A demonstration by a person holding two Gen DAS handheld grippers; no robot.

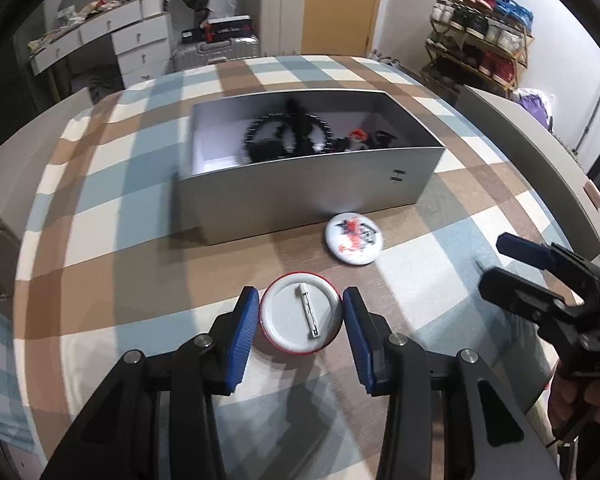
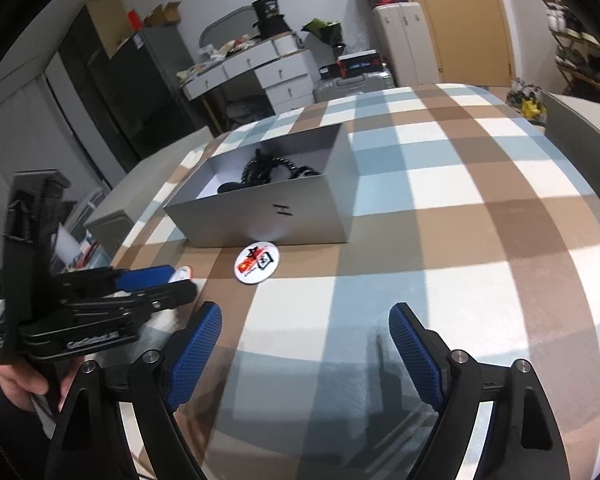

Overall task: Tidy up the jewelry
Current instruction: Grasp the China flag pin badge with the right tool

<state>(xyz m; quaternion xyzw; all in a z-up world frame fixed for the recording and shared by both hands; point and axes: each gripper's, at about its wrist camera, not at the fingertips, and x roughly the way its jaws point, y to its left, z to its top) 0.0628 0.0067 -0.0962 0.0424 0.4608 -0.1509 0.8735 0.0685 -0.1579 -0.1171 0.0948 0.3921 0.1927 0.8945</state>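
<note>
A round pin badge lies face down, pin clasp up, between the blue pads of my left gripper; the pads touch or nearly touch its rim. A second badge with a red and black print lies face up just in front of the grey box; it also shows in the right wrist view. The box holds black jewelry and a red item. My right gripper is open and empty above the checked cloth, and appears at the right of the left wrist view.
The checked cloth covers a round table. The left gripper sits at the left in the right wrist view. Drawers, suitcases, a shoe rack and a door stand beyond the table.
</note>
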